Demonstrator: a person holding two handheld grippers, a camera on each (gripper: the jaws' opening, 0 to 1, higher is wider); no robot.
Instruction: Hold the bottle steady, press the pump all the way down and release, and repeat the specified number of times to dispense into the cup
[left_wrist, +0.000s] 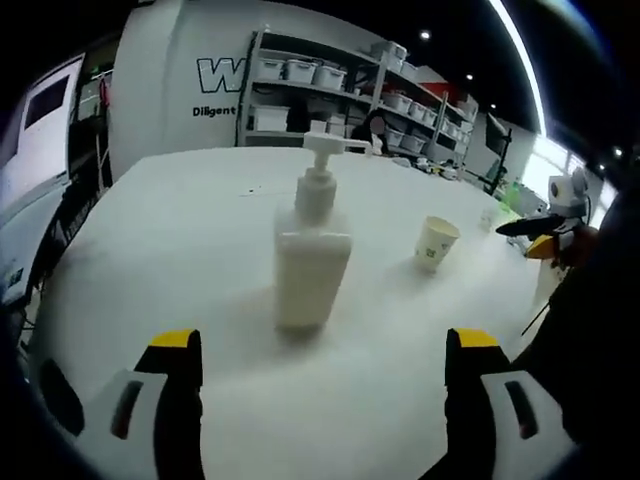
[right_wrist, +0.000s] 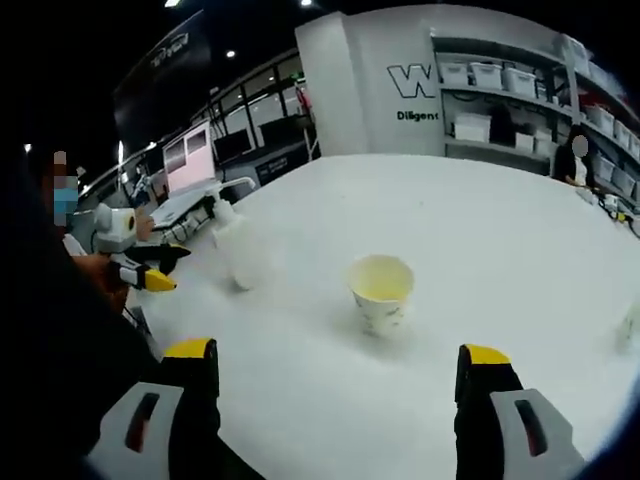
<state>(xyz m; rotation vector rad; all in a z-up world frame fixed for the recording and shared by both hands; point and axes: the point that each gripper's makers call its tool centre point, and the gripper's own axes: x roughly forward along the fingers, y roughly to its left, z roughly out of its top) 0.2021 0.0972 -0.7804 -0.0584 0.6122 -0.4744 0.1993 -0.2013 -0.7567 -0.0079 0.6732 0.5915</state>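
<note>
With both the left gripper (left_wrist: 318, 375) and right gripper (right_wrist: 340, 385) wide open and empty, we judge the bottle (left_wrist: 311, 262) rigid, likely slippery plastic, best clamped mid-body, while the light paper cup (right_wrist: 381, 290) could tip.

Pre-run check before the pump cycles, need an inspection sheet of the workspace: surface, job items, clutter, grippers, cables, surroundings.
Surface: white table, bare around the job's things.
Job's things: white pump bottle upright, nozzle pointing toward the paper cup; cup upright and apart from the bottle, inside pale yellow, contents cannot be told.
Clutter: small items at the table's far edge, too blurred to name.
Grippers: left gripper open, short of the bottle; right gripper open, short of the cup. Neither touches anything.
Cables: nothing seen.
Surroundings: shelving with white bins, a wall with lettering, a person seated at the back.
</note>
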